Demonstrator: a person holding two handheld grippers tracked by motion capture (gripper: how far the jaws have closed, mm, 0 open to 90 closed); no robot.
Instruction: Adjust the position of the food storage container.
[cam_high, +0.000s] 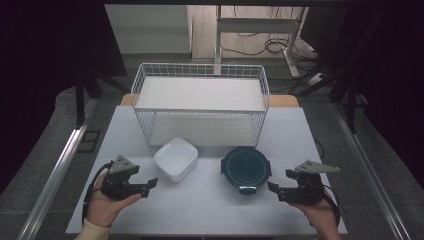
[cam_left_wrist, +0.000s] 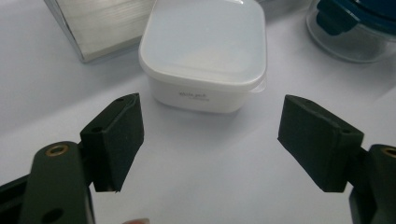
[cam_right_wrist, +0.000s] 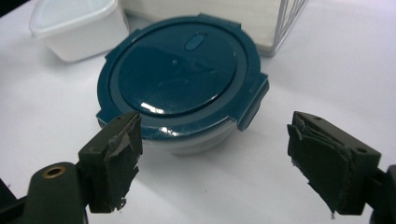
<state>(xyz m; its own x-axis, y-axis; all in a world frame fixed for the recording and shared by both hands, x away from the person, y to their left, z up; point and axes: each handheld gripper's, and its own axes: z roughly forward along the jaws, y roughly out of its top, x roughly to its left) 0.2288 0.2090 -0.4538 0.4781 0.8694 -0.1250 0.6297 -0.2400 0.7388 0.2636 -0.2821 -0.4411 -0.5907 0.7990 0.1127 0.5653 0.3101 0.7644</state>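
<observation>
Inspection found the left tool (cam_high: 150, 183) spread wide and empty, aimed at the square white plastic container (cam_high: 175, 158) near it on the white surface (cam_high: 210, 210). The right tool (cam_high: 273, 187) was likewise spread and empty, just short of the round glass container with dark teal clip-on lid (cam_high: 246, 168). Both containers stood side by side, apart, before the white wire basket (cam_high: 200, 107).

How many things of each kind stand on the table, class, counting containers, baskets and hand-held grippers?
Lidded containers: 2, the white square container and the round container with a dark teal lid
Wire baskets: 1, the white wire basket
Grippers: 2, the left gripper and the right gripper, both open
Total: 5
</observation>
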